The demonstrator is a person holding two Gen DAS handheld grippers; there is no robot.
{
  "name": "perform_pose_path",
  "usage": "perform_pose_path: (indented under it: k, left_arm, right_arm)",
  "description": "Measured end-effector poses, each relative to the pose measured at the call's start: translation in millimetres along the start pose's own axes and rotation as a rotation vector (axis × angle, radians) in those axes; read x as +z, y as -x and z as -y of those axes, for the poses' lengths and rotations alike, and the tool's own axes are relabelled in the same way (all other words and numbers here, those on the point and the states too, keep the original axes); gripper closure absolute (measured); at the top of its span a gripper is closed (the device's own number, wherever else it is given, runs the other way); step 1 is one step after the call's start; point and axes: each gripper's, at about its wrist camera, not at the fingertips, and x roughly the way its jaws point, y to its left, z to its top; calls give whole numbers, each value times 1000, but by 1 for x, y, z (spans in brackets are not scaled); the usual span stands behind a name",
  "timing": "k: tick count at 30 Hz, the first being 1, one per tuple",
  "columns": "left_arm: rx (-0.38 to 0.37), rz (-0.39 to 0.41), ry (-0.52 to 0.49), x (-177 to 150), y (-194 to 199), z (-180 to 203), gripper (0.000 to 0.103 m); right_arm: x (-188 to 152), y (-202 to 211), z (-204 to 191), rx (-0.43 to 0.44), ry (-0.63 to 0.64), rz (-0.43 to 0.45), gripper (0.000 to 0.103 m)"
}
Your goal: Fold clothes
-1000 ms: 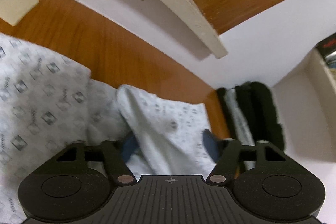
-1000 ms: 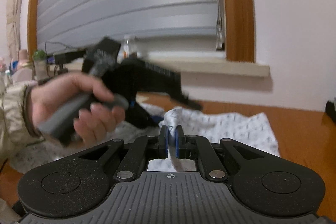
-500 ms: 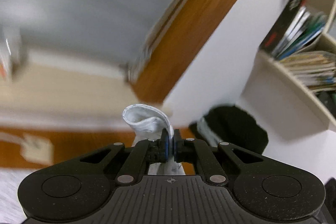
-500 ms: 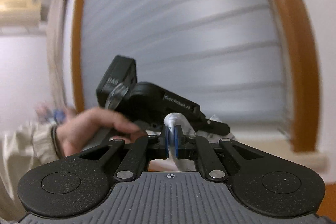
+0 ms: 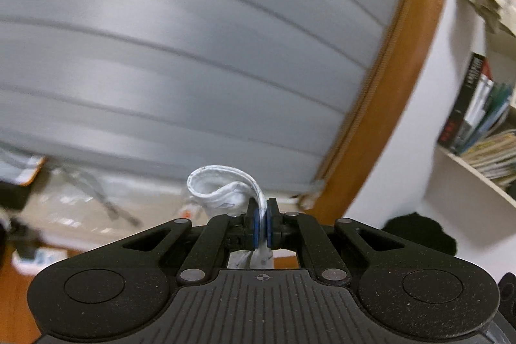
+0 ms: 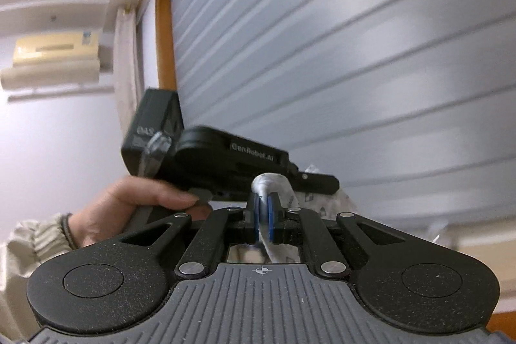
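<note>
The left gripper [image 5: 262, 223] is pinched fully closed on a hemmed edge of the white, small-patterned cotton garment [image 5: 222, 192], which curls up in a loop just ahead of and left of its blue pads [image 5: 255, 223] and hangs out of sight beneath them. The right gripper [image 6: 264, 220] is likewise clamped tight on another rolled edge of the same cloth [image 6: 271, 184], which bulges just past its fingertips. Beyond the right gripper, slightly left and higher, the person's hand [image 6: 129, 208] holds the left tool by its handle, with more of the patterned fabric showing behind that tool's fingers.

Both grippers face the grey slatted window blind [image 5: 177, 54] rather than any tabletop, so the garment seems to be held aloft by two points on its edge, probably to let it hang straight and shake flat before a fold is laid.

To the right of the left gripper, a cream wall shelf [image 5: 474, 179] holds upright books [image 5: 474, 105] and stacked papers.
</note>
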Motion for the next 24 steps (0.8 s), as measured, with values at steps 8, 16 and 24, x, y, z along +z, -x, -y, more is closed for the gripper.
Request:
perform_pose_path:
  k: [8,16,24]
  left_arm:
    - [67,-108,160,-78,-30,-119,99]
    - [362,-196,219,-160,-44,-214,58]
    - [440,-119,134,-146,-32,-194,43]
  right_arm:
    - [-99,-75,-22,11,28,-249,92]
    - [-165,-81,-13,35,119,-461,59]
    - [-136,-35,46,-51,141,-451,53]
